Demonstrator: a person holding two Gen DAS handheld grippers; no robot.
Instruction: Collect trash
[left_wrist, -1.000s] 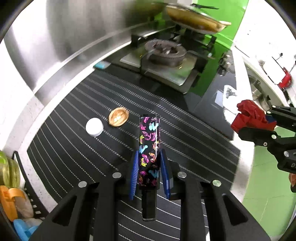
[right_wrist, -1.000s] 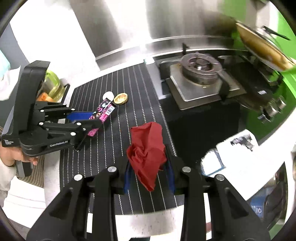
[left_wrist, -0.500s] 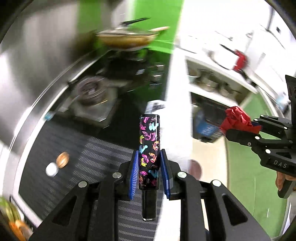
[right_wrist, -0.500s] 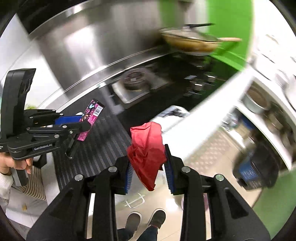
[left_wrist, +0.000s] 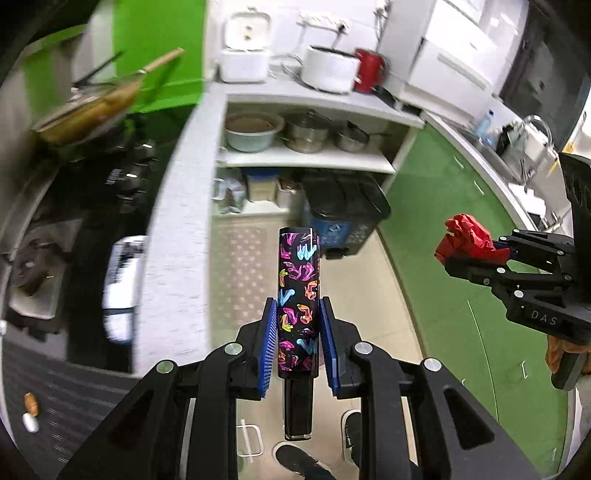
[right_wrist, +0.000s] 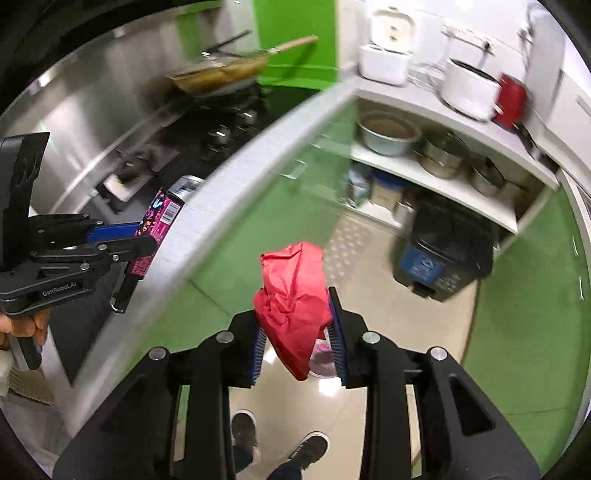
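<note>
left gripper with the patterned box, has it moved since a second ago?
Yes. The left gripper, shut on the patterned box, has swung off the striped mat and past the counter edge; it now points over the floor toward the black bin.

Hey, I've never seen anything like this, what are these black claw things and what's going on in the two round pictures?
They are hand-held grabbers, one in each of a person's hands, each carrying a wide-angle camera looking along its fingers. The left gripper has its view first; it clamps a black patterned box. The right gripper clamps crumpled red paper. Each grabber also appears at the edge of the other's picture. Both are held over the kitchen floor, with a dark bin by the shelves ahead. A white cap and a brown piece remain on the striped mat.
</note>
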